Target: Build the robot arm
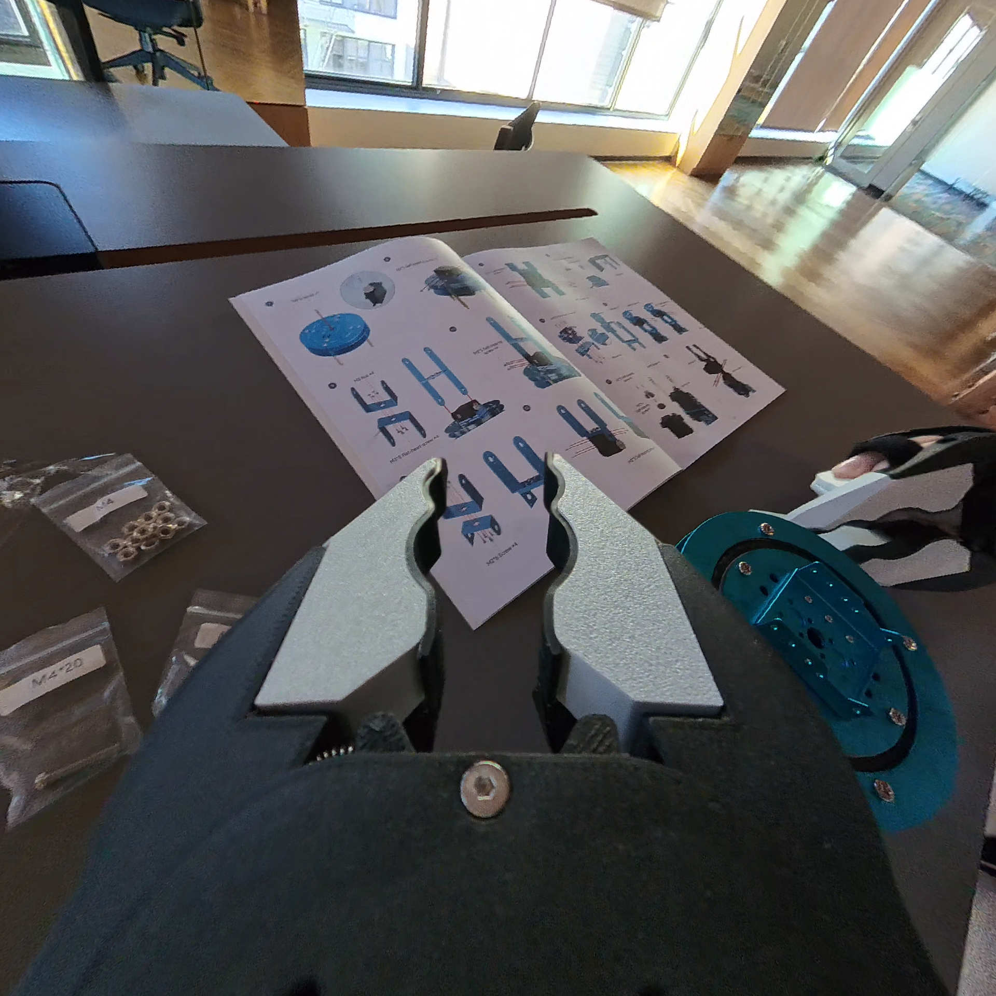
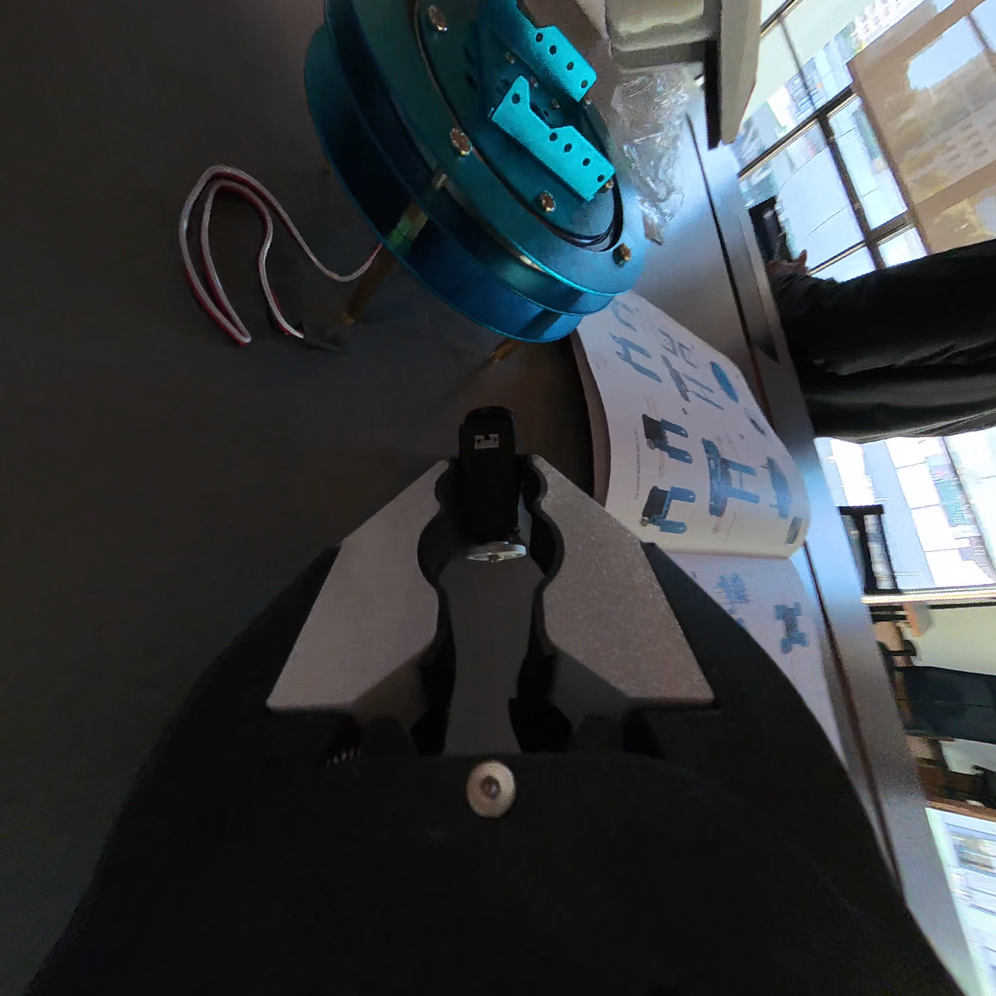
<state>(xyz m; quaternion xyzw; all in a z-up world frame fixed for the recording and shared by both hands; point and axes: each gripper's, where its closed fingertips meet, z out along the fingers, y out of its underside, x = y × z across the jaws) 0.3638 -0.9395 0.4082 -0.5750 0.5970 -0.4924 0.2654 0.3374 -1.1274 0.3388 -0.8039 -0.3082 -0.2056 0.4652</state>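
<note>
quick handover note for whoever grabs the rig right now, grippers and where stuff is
Left gripper: open, holding nothing, over the near corner of the open manual.
Right gripper: shut on a small black motor, metal disc end facing the camera.
Blue round base with a bracket screwed on top stands on the dark table, right of the manual; its loose cable lies beside it.
Bags of nuts and screws lie left of the left gripper.
The motor is not yet on the base.
</note>
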